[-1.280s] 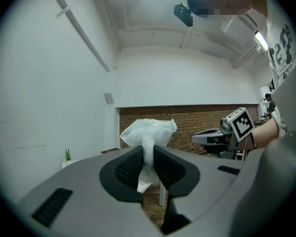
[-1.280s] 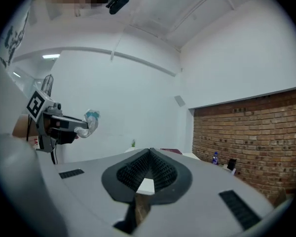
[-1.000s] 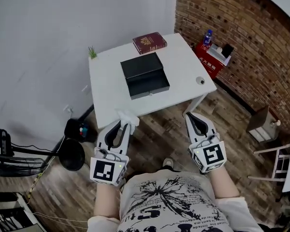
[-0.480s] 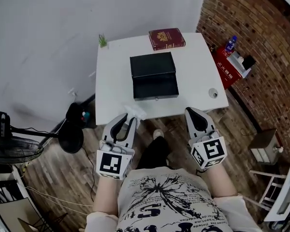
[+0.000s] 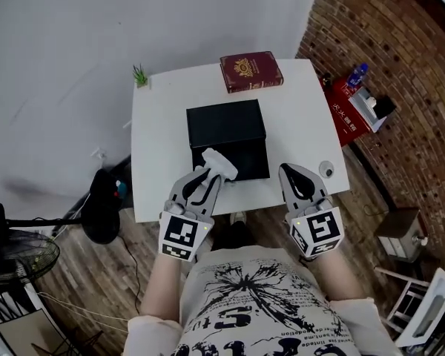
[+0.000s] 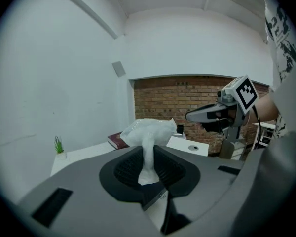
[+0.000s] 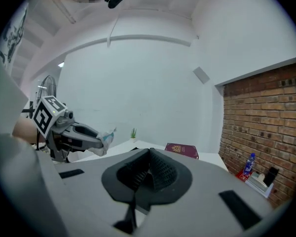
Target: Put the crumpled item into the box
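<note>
A crumpled white item (image 5: 219, 162) (image 6: 149, 132) is pinched between the jaws of my left gripper (image 5: 210, 173) (image 6: 148, 154), which is shut on it; its bunched top sticks out past the tips. In the head view it hangs over the near left part of the open black box (image 5: 228, 138) on the white table (image 5: 156, 147). My right gripper (image 5: 295, 176) (image 7: 149, 159) is shut with nothing in it, over the table's near edge to the right of the box. The left gripper (image 7: 91, 137) with the white item also shows in the right gripper view.
A dark red book (image 5: 250, 71) lies behind the box. A small green plant (image 5: 140, 75) stands at the table's far left corner and a small round object (image 5: 326, 169) near its right front corner. A red crate with a bottle (image 5: 354, 99) stands by the brick wall.
Both grippers have come forward from in front of the table to over its near edge. The left one carried the white item over the box.
</note>
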`<action>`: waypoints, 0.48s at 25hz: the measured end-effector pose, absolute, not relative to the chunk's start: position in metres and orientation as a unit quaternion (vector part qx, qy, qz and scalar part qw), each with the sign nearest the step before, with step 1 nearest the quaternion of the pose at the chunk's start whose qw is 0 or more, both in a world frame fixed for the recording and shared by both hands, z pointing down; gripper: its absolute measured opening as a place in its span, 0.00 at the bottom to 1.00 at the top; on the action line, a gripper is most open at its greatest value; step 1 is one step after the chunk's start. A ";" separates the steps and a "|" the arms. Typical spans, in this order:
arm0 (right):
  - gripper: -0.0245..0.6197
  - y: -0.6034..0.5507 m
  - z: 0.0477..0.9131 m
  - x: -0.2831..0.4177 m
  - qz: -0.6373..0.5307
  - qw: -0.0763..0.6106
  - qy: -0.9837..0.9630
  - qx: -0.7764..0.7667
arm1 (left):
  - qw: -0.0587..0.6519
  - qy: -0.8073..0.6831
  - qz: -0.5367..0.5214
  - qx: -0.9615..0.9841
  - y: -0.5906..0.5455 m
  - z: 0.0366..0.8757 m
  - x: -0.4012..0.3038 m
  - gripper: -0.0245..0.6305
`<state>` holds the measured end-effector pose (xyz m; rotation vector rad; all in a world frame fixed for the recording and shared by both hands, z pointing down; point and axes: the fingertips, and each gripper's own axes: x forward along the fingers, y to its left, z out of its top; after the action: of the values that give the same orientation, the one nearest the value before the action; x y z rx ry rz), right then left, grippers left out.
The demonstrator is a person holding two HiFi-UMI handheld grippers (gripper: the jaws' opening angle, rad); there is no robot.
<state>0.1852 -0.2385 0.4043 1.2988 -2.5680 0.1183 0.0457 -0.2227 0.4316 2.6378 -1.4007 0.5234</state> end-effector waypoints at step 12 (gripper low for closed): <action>0.06 -0.329 0.476 0.179 0.113 0.171 -0.874 0.440 | 0.108 -0.375 0.306 0.868 -0.309 0.550 0.064 0.15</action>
<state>0.1791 -0.3287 0.4757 1.2489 -2.4832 0.3196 0.0639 -0.3088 0.5503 2.5547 -1.1034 0.9010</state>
